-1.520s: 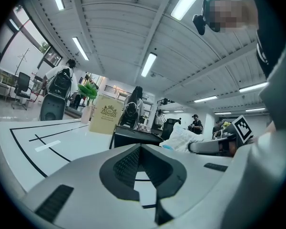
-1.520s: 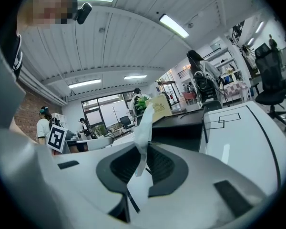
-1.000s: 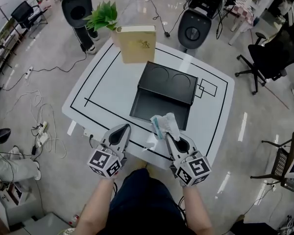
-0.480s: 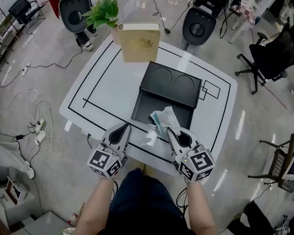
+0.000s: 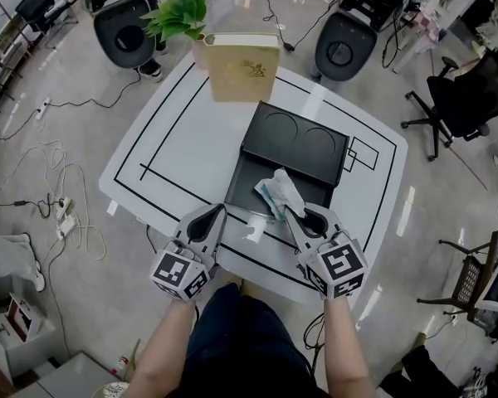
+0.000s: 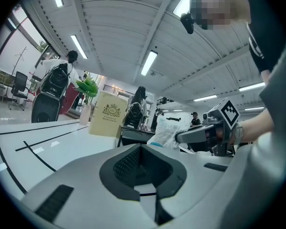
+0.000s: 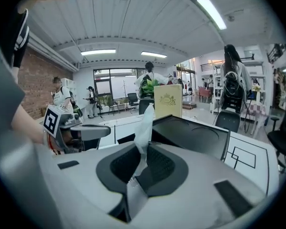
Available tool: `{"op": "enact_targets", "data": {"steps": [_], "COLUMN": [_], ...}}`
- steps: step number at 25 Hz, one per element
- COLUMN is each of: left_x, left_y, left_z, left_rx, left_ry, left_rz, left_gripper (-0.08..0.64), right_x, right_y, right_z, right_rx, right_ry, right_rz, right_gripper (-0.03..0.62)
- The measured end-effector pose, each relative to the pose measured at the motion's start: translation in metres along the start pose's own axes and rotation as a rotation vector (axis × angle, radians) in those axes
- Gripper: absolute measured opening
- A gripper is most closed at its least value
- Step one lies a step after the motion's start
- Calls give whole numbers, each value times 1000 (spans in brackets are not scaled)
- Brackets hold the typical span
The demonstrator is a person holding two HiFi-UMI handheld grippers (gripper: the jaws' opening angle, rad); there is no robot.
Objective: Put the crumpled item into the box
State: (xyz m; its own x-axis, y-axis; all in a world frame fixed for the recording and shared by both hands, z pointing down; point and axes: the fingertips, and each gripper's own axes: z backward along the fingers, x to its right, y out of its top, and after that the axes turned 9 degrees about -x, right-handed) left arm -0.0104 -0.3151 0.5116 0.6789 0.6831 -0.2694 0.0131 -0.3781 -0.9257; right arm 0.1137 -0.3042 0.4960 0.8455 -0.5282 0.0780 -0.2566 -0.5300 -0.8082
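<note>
Forward since a second ago, my right gripper [image 5: 289, 215] pinches the crumpled item [image 5: 279, 191], white with a blue streak, over the open black box [image 5: 292, 143]; my left gripper [image 5: 215, 215] is closed, empty; white black-lined table [image 5: 174, 139], glossy floor [image 5: 436, 193], office chairs [image 5: 340, 52] around

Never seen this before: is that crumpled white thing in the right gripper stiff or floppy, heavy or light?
Probably floppy: the crumpled item bunches in soft folds above the right gripper, and a thin strip of it is pinched between the jaws. Likely very light, like tissue or a wipe. Dropped into the box, it should settle, not roll.
</note>
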Motion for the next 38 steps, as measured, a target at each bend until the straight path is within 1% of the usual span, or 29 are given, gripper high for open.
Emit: {"op": "enact_targets", "data": {"steps": [5, 9, 12, 14, 20, 24, 26, 28, 34, 38], "left_x": [-2, -7, -8, -9, -15, -22, -25, -27, -31, -32], "left_y": [4, 3, 2, 1, 2, -1, -3, -3, -5, -3], "left_z": [-4, -7, -10, -11, -12, -10, -9, -7, -5, -6], "left_rx": [6, 9, 9, 6, 3, 5, 3, 2, 1, -5], "left_ry": [5, 9, 10, 9, 20, 33, 41, 48, 54, 57], "left_rz": [-7, -2, 4, 6, 13, 20, 20, 20, 18, 20], "left_gripper": [-8, -8, -8, -8, -8, -8, -8, -8, -8, -8], "right_x": [5, 8, 6, 5, 4, 3, 6, 10, 22, 29], "right_y": [-3, -3, -7, -12, -33, -38, -42, -45, -50, -49], "right_z": [-15, -26, -36, -43, -62, -70, -74, -75, -78, -79], "right_rx": [-59, -91, -127, -168, -349, -398, -425, -450, -492, -487], "right_ry": [14, 62, 125, 165, 219, 271, 270, 254, 163, 109], "right_rz": [74, 85, 66, 44, 33, -49, -77, -81, -36, -26], "right_gripper": [43, 41, 41, 41, 40, 40, 42, 43, 54, 91]}}
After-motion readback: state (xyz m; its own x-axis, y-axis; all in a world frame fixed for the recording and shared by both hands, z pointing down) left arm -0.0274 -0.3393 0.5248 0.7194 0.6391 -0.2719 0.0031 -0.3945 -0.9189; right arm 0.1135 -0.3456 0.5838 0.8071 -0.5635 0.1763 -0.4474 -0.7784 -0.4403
